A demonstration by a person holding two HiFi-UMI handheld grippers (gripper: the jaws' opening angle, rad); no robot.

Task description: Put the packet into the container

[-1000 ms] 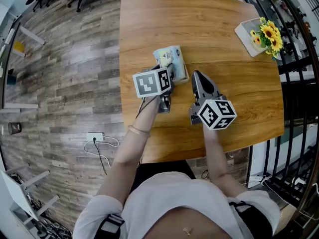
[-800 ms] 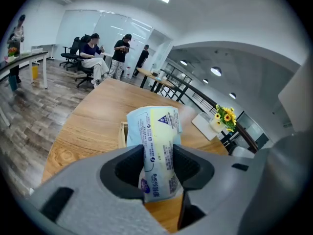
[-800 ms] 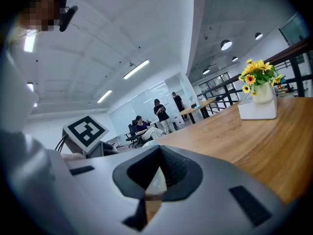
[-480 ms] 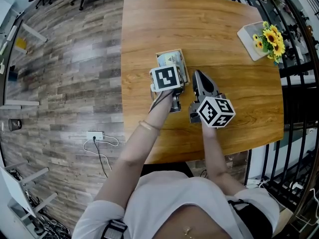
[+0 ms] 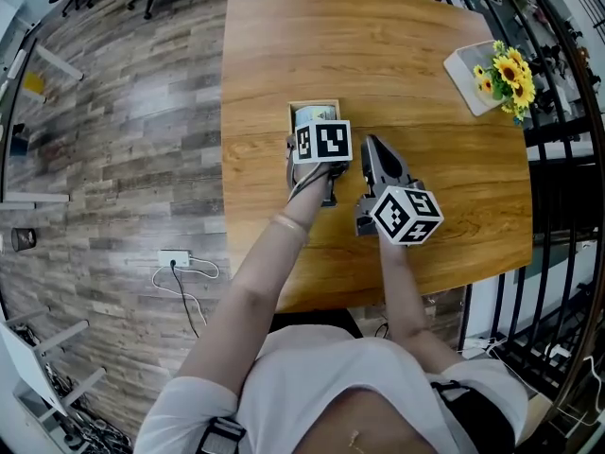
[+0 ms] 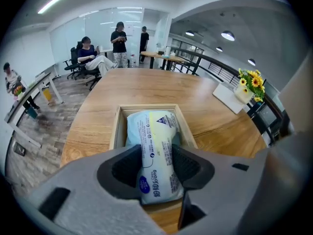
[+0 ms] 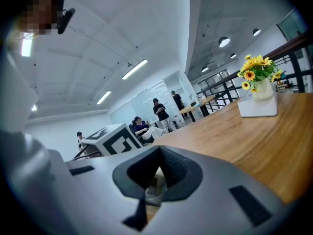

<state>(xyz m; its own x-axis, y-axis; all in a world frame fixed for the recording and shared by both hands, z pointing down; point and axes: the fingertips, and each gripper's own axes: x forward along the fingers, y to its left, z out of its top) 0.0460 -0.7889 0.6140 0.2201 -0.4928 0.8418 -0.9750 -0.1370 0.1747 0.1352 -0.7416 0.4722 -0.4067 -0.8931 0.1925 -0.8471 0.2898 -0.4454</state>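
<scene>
1. In the head view the marker cube of the left gripper (image 5: 319, 149) covers its jaws, and only a sliver of the packet (image 5: 313, 115) shows inside the container (image 5: 313, 106).
2. The left gripper view fills that gap. The left gripper (image 6: 155, 169) pinches the packet (image 6: 152, 131) between both pads. The packet's far end lies down inside the container (image 6: 116, 126), and its near end is between the jaws.
3. The right gripper (image 5: 371, 148) rests on the table just right of the container. In its own view the right gripper (image 7: 143, 199) has its tips pressed together on nothing.
4. The packet is pale blue and white with blue print. The word "Strong" can be read; the smaller lines cannot.
5. Left of the container is a grey plank floor (image 5: 123, 140) with a power strip (image 5: 178, 258). The wooden table (image 5: 378, 45) carries the container, and sunflowers (image 5: 510, 69) stand well to its right, by a black railing (image 5: 558, 159).
6. Only the left gripper view shows people, beyond the container.
</scene>
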